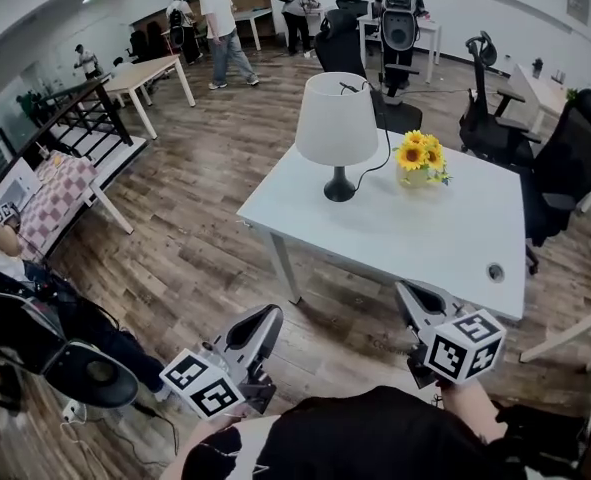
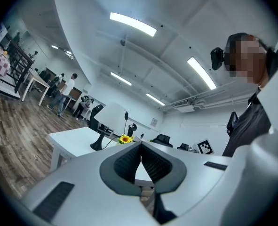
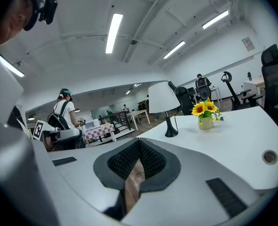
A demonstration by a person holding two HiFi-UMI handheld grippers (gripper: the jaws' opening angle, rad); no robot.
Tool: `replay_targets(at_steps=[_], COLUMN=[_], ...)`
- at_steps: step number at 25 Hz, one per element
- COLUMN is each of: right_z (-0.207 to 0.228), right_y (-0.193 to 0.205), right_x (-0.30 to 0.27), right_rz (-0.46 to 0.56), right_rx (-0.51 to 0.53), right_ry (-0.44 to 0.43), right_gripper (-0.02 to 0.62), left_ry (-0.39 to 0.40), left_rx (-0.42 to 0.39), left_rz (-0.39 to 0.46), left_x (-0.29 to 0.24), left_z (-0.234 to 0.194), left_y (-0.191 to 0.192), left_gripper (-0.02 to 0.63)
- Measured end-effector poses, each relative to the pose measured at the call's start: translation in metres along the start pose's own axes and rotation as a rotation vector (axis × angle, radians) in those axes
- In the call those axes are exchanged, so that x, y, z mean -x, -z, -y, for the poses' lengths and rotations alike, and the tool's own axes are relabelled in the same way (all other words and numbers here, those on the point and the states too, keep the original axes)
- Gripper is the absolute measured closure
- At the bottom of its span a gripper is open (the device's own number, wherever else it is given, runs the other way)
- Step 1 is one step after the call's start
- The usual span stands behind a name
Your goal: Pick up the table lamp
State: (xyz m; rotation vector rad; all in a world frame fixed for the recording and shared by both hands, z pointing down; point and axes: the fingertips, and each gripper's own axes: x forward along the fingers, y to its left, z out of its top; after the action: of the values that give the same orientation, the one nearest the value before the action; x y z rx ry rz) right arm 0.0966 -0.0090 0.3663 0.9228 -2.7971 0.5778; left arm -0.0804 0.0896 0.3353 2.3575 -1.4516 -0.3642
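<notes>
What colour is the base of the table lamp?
Black. The lamp base shows best in the head view.

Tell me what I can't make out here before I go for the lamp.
- Far end of the cord: head view, lost near the top of the shade; plugged in or not, cannot tell.
- Inside of the table lamp: every view, the shade hides it.
- The flower pot: left gripper view, the left gripper covers it; only the sunflowers show.
- Far legs of the table: head view, hidden under its top.
</notes>
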Motion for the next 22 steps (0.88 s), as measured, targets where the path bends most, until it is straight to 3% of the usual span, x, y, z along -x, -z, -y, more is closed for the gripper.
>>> replay_targets(at_steps=[3, 8, 22], right_z=[0.002, 0.009, 0.037], right_y=[0.000, 0.003, 0.012], right_x=[-0.004, -0.012, -0.060], right_rz=[-0.007, 0.007, -0.040], right_rx=[0.031, -0.075, -0.116], right_ry=[-0.004, -0.051, -0.006], right_gripper=[0.580, 0.580, 0.580], left_ry=[0.008, -0.007, -0.010], left_rx=[-0.017, -0.010, 0.059], left_rz=[-0.004, -0.014, -0.056], left_x=[-0.011, -0.015, -0.046], left_z=[0.003, -0.004, -0.060], left_y=[-0.004, -0.003, 0.005], left_gripper=[0.591, 0.591, 0.591])
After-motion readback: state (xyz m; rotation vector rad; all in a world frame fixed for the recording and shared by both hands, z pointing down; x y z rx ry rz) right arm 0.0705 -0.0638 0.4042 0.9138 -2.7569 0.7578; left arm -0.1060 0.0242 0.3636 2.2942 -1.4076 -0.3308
